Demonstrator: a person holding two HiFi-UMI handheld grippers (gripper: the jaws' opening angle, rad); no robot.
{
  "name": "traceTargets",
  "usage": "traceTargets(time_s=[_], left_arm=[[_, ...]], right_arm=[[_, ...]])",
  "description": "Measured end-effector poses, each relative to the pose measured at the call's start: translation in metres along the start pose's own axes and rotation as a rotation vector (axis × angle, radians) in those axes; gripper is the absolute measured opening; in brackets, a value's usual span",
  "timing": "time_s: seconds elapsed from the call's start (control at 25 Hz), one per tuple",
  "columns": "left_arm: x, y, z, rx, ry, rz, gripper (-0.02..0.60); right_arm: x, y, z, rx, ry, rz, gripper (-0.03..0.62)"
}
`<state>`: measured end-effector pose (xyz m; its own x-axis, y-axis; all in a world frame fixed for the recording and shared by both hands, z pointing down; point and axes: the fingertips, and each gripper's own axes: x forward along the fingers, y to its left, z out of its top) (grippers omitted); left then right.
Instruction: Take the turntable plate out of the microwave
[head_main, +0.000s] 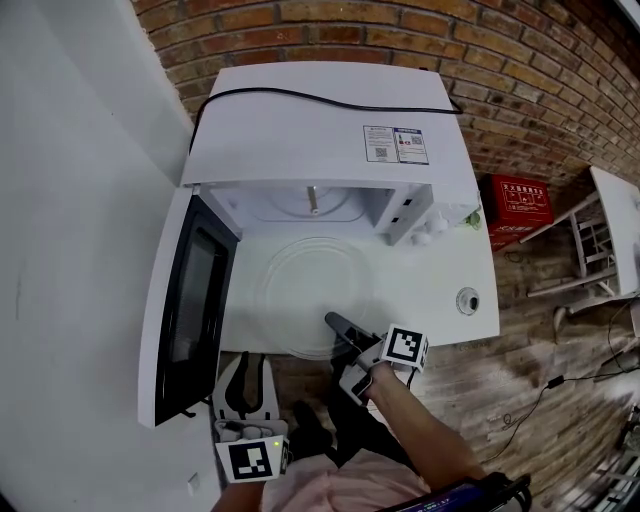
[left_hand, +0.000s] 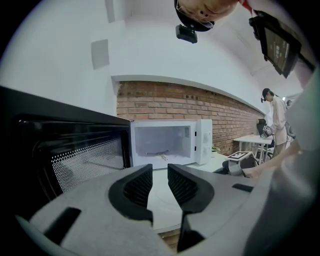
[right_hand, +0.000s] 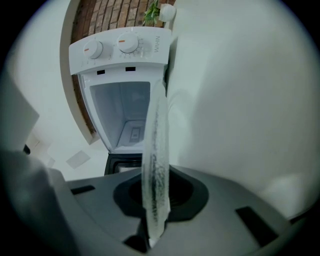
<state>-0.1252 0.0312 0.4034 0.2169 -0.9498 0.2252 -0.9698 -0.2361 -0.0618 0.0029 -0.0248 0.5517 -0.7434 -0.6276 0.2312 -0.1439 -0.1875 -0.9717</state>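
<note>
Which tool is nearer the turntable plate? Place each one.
Right. The right tool grips the turntable plate at its near rim; the left tool hangs open beside the microwave door, not touching.

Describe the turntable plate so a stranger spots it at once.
Find the white microwave by the brick wall, door open. On the white table before its cavity lies the turntable plate, its rim in the right gripper. It is the only clear glass disc there.
</note>
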Motion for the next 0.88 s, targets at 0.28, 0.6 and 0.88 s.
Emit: traceTargets(time_s=[0.28,0.6,0.88], left_arm=[[0.001,0.004,0.001,-0.002,-0.007,0.007,0.094],[0.002,0.008,0.0,-0.006,-0.008,0.017,0.094],[0.004,0.008,0.001,-0.017,-0.007,0.009,0.094]], right_arm=[[0.01,0.002,0.006,-0.009,0.011,-0.014,0.034],[0.013,-0.003,0.011,-0.03,0.035,-0.089,0.051],[0.013,0.002,0.015,-0.046,0.065,-0.127,0.169]])
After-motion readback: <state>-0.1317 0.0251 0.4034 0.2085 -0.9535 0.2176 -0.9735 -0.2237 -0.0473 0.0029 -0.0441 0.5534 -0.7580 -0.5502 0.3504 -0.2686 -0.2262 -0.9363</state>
